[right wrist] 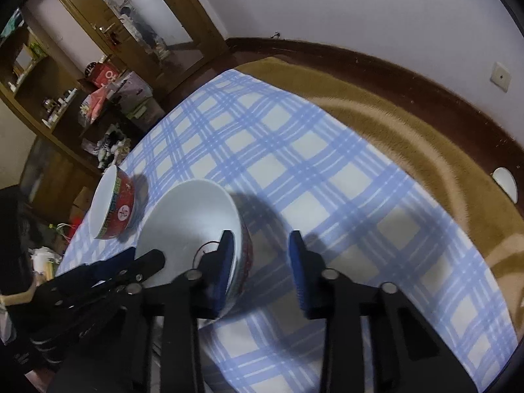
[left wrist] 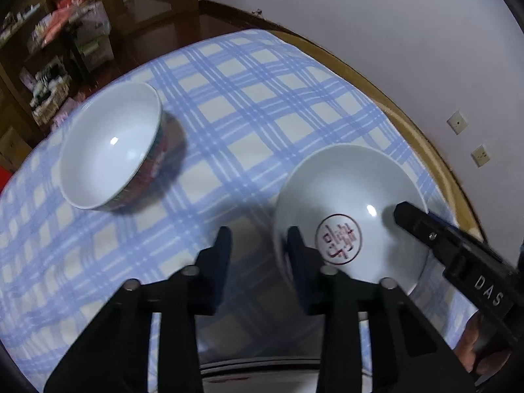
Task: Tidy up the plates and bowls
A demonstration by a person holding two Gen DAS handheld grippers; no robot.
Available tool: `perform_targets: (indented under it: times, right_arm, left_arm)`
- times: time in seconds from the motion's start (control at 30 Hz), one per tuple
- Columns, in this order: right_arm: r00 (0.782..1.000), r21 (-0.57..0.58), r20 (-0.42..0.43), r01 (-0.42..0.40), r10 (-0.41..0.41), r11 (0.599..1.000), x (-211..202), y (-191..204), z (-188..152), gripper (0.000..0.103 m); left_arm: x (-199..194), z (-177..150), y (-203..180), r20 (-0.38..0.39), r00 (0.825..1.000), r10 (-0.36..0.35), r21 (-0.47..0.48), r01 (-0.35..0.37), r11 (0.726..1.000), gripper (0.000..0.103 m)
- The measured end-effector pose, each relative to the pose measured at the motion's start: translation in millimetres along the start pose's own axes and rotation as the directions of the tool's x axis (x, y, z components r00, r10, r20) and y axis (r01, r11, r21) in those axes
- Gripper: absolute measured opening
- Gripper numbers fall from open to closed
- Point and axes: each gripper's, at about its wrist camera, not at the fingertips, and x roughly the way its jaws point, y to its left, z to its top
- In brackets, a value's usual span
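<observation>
Two white bowls with red patterned outsides stand on a blue checked tablecloth (left wrist: 249, 104). The near bowl (left wrist: 353, 196) has a red round emblem inside; it also shows in the right wrist view (right wrist: 190, 209). My left gripper (left wrist: 258, 245) is open, its right finger inside this bowl's rim and its left finger outside. My right gripper (right wrist: 262, 252) is open, straddling the bowl's opposite rim, with its left finger inside. The far bowl (left wrist: 111, 144) stands apart to the left; it also shows in the right wrist view (right wrist: 114, 206).
A white plate edge (left wrist: 262, 370) shows under my left gripper at the bottom. Wooden shelves (right wrist: 49, 98) with clutter stand beyond the table's far left. A tan blanket (right wrist: 409, 137) lies under the cloth on the right, beside the wall.
</observation>
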Motion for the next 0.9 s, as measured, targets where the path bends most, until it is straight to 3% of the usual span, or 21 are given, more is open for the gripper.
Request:
perform_targets:
  times: [0.17, 0.23, 0.37, 0.53, 0.6, 0.73, 0.9]
  right_arm:
    - [0.999, 0.011, -0.026, -0.034, 0.035, 0.999, 7.7, 2.5, -1.2, 0.020]
    - [0.998, 0.006, -0.048, -0.035, 0.035, 0.999, 11.4, 5.0, -2.4, 0.015]
    - [0.999, -0.067, -0.032, 0.042, -0.044, 0.997, 6.0, 20.7, -6.7, 0.013]
    - [1.000, -0.079, -0.014, 0.023, -0.024, 0.997, -1.1, 20.9, -9.2, 0.013]
    - [1.000, -0.058, 0.010, 0.019, -0.018, 0.998, -6.3, 22.1, -9.2, 0.013]
    - [0.998, -0.131, 0.046, 0.049, -0.043, 0.990, -20.5, 38.8, -11.4, 0.013]
    - [0.997, -0.138, 0.074, 0.013, -0.003, 0.990, -41.9, 46.5, -14.6, 0.013]
  left_arm:
    - [3.8, 2.2, -8.6, -0.024, 0.999, -0.025, 0.004, 0.025, 1.000, 0.009]
    - [3.2, 2.0, -10.2, -0.024, 0.999, -0.028, -0.004, 0.028, 1.000, 0.008]
    - [-3.2, -0.3, -8.3, -0.021, 0.999, -0.030, -0.024, 0.029, 0.999, 0.008]
    - [-11.3, -6.4, 1.2, -0.030, 0.997, -0.073, -0.069, 0.070, 0.995, 0.008]
    - [-17.0, -7.6, 1.4, -0.021, 0.997, -0.071, -0.074, 0.069, 0.995, 0.008]
    - [-35.0, -6.0, 1.8, 0.007, 0.998, -0.057, -0.072, 0.058, 0.996, 0.008]
    - [-60.7, -8.5, 4.7, 0.033, 0.998, -0.061, -0.079, 0.064, 0.995, 0.007]
